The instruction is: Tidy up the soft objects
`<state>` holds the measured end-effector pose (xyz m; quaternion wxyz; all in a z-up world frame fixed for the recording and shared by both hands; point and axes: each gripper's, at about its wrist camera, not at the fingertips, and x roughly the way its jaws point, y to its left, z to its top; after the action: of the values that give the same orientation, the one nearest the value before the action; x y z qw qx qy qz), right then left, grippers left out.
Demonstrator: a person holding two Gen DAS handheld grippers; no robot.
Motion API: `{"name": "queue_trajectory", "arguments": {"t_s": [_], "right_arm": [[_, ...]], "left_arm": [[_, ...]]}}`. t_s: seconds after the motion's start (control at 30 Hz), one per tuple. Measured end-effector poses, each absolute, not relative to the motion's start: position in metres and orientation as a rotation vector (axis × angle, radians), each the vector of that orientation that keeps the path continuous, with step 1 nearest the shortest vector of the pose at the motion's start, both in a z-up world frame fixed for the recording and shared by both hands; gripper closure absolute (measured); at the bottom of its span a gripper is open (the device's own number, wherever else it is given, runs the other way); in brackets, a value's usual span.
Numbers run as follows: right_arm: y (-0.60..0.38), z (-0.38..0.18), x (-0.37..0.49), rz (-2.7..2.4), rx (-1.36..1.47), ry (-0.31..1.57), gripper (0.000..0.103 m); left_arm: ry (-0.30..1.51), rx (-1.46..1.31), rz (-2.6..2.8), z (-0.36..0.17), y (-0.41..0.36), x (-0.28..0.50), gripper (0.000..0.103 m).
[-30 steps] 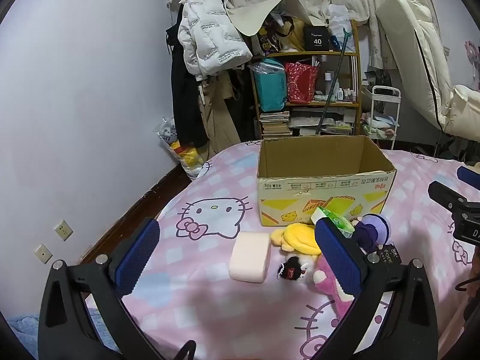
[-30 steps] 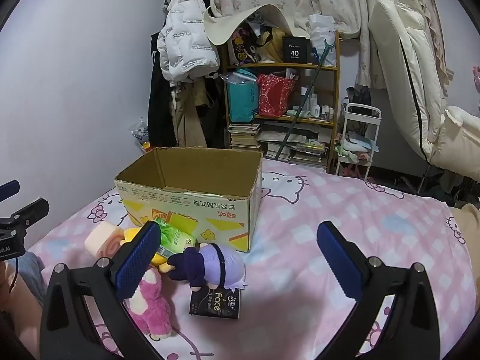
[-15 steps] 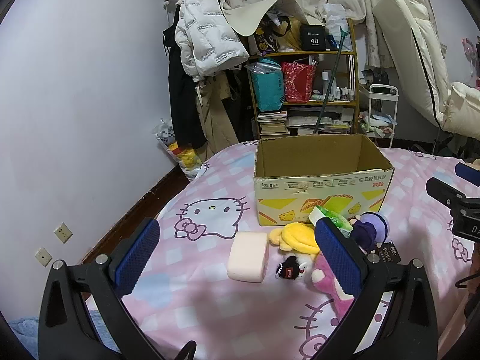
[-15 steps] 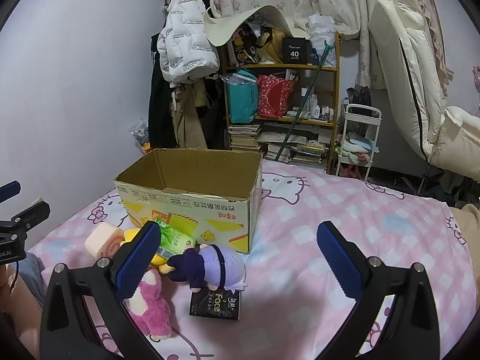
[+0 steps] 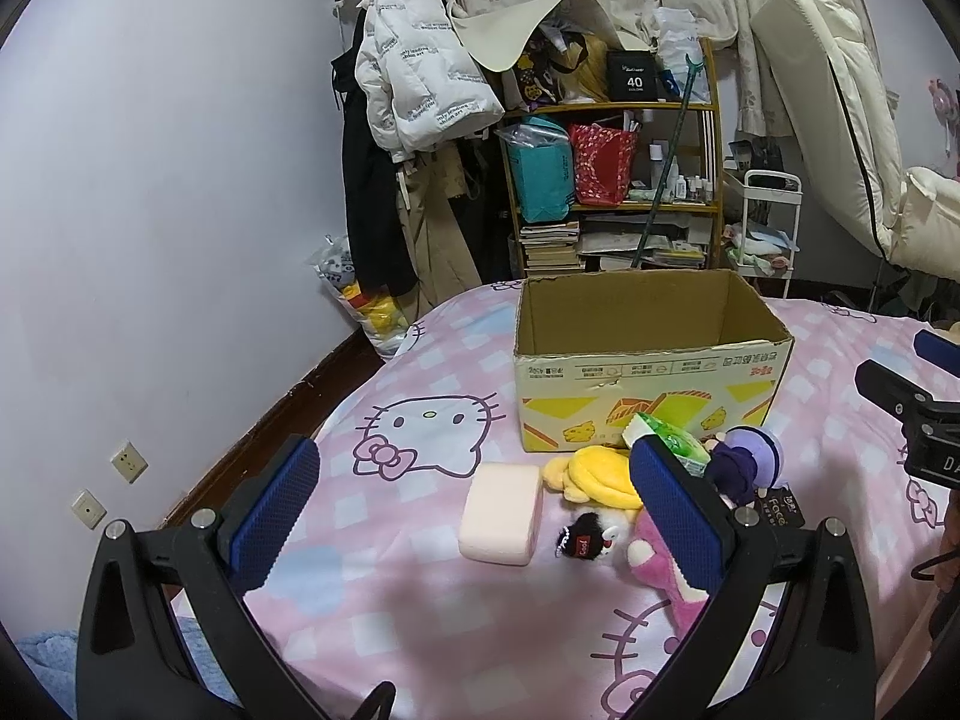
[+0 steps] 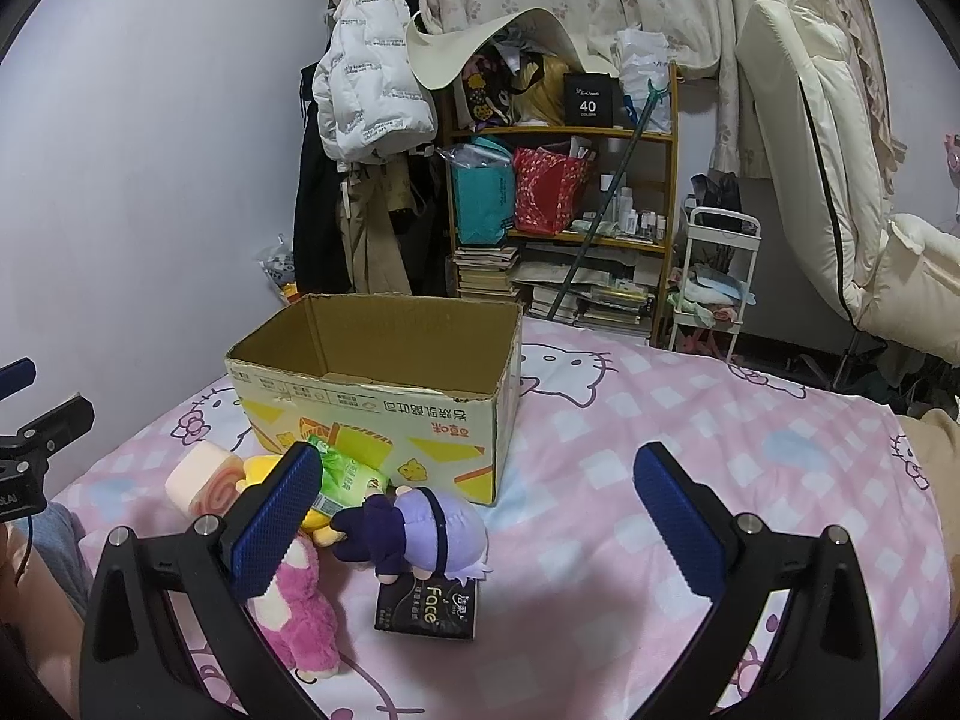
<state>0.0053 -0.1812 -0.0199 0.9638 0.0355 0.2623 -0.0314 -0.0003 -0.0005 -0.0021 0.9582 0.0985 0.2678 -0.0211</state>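
Note:
An open, empty cardboard box (image 5: 651,384) (image 6: 384,402) stands on the pink bed. In front of it lie a pink roll-cake cushion (image 5: 501,513) (image 6: 201,486), a yellow plush (image 5: 594,474), a small black-and-white plush (image 5: 591,540), a pink bear plush (image 5: 660,558) (image 6: 297,606), a green packet (image 5: 669,441) (image 6: 345,474), a purple doll (image 5: 747,459) (image 6: 414,531) and a black Face packet (image 6: 429,609). My left gripper (image 5: 474,507) is open above the cushion. My right gripper (image 6: 480,513) is open and empty, above the doll's right side.
A cluttered shelf (image 5: 612,186) and hanging coats (image 5: 414,96) stand behind the bed. A white cart (image 6: 714,282) and an upright mattress (image 6: 822,138) are at the right. The wall and floor edge run along the left of the bed (image 5: 384,612).
Both views have shifted slightly; the box and toys sit a little lower and nearer. Both grippers stay open and nothing was picked up.

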Motion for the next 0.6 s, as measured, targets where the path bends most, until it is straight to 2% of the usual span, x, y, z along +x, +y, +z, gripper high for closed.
{"name": "queue_trajectory", "arguments": {"t_s": [0.6], "right_arm": [[-0.1819,-0.0216,0.0051,-0.059,0.075,0.531,0.0]], "left_arm": [[0.535,0.208,-0.044,-0.0027,-0.002,-0.0014,0.001]]}}
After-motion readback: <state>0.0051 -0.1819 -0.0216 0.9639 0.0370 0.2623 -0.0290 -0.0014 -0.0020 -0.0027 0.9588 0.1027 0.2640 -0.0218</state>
